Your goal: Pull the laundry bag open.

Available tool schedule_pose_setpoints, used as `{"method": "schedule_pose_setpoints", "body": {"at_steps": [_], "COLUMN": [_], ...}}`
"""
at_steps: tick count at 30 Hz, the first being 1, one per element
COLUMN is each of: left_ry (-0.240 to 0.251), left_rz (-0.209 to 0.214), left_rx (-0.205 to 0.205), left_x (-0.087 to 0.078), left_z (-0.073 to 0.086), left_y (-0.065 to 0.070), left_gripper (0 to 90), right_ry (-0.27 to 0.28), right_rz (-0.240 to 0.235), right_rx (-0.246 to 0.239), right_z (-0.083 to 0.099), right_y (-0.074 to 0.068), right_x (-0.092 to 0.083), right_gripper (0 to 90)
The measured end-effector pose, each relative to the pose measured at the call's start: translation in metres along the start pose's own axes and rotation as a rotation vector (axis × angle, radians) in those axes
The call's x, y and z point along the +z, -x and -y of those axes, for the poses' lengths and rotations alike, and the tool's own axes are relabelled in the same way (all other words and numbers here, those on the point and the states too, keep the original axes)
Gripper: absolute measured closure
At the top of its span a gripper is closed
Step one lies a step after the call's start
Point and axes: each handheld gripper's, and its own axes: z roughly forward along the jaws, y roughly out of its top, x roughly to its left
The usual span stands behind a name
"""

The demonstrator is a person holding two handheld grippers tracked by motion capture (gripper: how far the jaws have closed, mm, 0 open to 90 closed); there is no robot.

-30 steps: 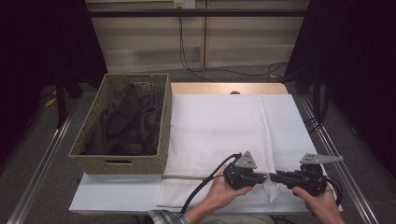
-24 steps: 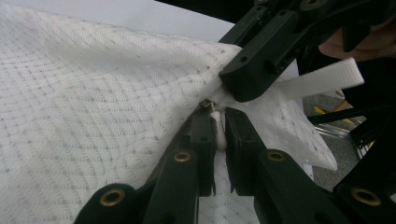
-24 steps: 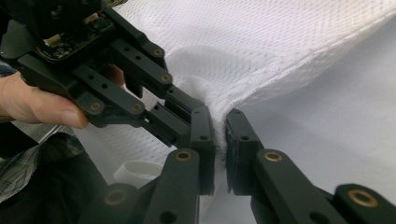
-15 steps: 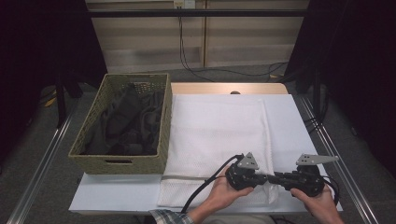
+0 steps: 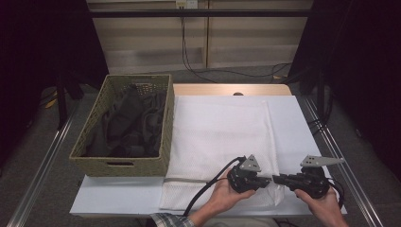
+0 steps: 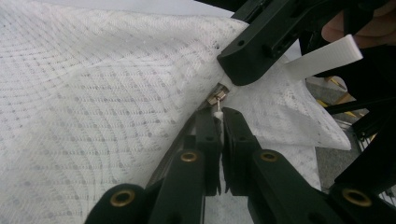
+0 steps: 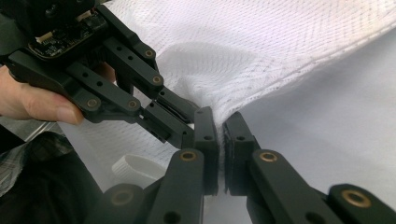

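Note:
A white mesh bag (image 5: 217,132) lies flat on the table, and both grippers meet at its front right corner. My left gripper (image 5: 267,181) (image 6: 219,121) is shut on the bag's fabric just behind a small metal zipper pull (image 6: 216,98). My right gripper (image 5: 276,178) (image 7: 220,126) faces it tip to tip. Its jaws have just been closing and now pinch a raised fold of the mesh (image 7: 210,88). That fold stands up between the two grippers. A white plastic tab (image 6: 327,56) sticks out beside the right gripper.
A wicker basket (image 5: 123,165) holding dark clothes (image 5: 130,123) stands at the left, touching the bag's left edge. The pale table (image 5: 307,127) has bare strips to the right of the bag and at its front left. Metal rails run along both sides of the table.
Both hands keep their place at the bag's front right corner. From above, no movement of the jaws can be made out.

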Motion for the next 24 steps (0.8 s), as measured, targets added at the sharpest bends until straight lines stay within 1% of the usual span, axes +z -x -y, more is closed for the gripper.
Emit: {"method": "schedule_pose_setpoints", "body": {"at_steps": [3,4,5,6,7,9,10,11,12,14,17,18,19,20,22,23,24], "left_ry": [-0.006,0.000,-0.006,0.003,-0.006,-0.003,-0.014,-0.008,-0.017,-0.006,-0.018,-0.011,-0.016,-0.003,-0.017,-0.007,-0.015], "left_rz": [0.000,-0.002,-0.006,-0.001,-0.007,-0.004,-0.010,-0.003,-0.011,-0.010,-0.015,-0.012,-0.016,-0.009,-0.018,-0.012,-0.019], "left_rx": [0.003,-0.005,-0.005,-0.006,-0.003,-0.005,0.000,-0.002,-0.003,-0.009,-0.009,-0.010,-0.012,-0.019,-0.014,-0.016,-0.010], "left_x": [-0.001,-0.001,-0.001,-0.001,-0.002,-0.001,-0.001,-0.001,-0.002,-0.003,-0.006,-0.007,-0.008,-0.008,-0.010,-0.010,-0.011], "left_z": [0.000,0.000,-0.001,0.000,-0.001,0.000,0.000,0.000,0.001,0.002,0.004,0.005,0.006,0.007,0.007,0.008,0.008], "left_y": [0.000,0.000,0.000,0.000,0.000,0.000,-0.001,-0.001,-0.002,-0.003,-0.004,-0.005,-0.005,-0.005,-0.004,-0.004,-0.003], "left_gripper": [86.4,86.4,86.4,86.4,86.5,86.4,86.4,86.4,86.5,86.4,86.4,86.5,86.5,86.5,86.4,86.5,86.5], "right_ry": [-0.002,-0.002,0.001,0.002,0.004,0.004,0.004,0.000,-0.001,0.006,0.009,0.008,0.010,0.012,0.011,0.008,0.007], "right_rz": [0.004,0.006,0.010,0.010,0.008,0.008,0.012,0.012,0.015,0.020,0.017,0.015,0.015,0.017,0.015,0.020,0.022], "right_rx": [-0.002,-0.004,-0.005,-0.008,-0.010,-0.009,-0.009,-0.013,-0.014,-0.009,-0.003,-0.004,-0.012,-0.012,-0.011,-0.012,-0.013], "right_z": [0.000,-0.001,-0.001,-0.001,-0.001,-0.001,0.000,0.000,0.000,0.000,0.000,0.000,0.000,0.000,0.000,0.000,0.000], "right_y": [-0.002,-0.002,-0.002,-0.002,-0.002,-0.002,-0.002,-0.002,-0.002,-0.002,-0.001,-0.001,-0.001,-0.001,-0.001,-0.002,-0.002], "right_x": [0.000,0.000,0.000,-0.001,-0.001,-0.001,0.000,0.000,0.000,-0.001,-0.001,-0.001,-0.001,-0.001,-0.001,-0.001,-0.001], "right_gripper": [86.2,86.2,86.2,86.3,86.3,86.3,86.3,86.3,86.4,86.4,86.5,86.5,86.5,86.5,86.4,86.4,86.4]}}
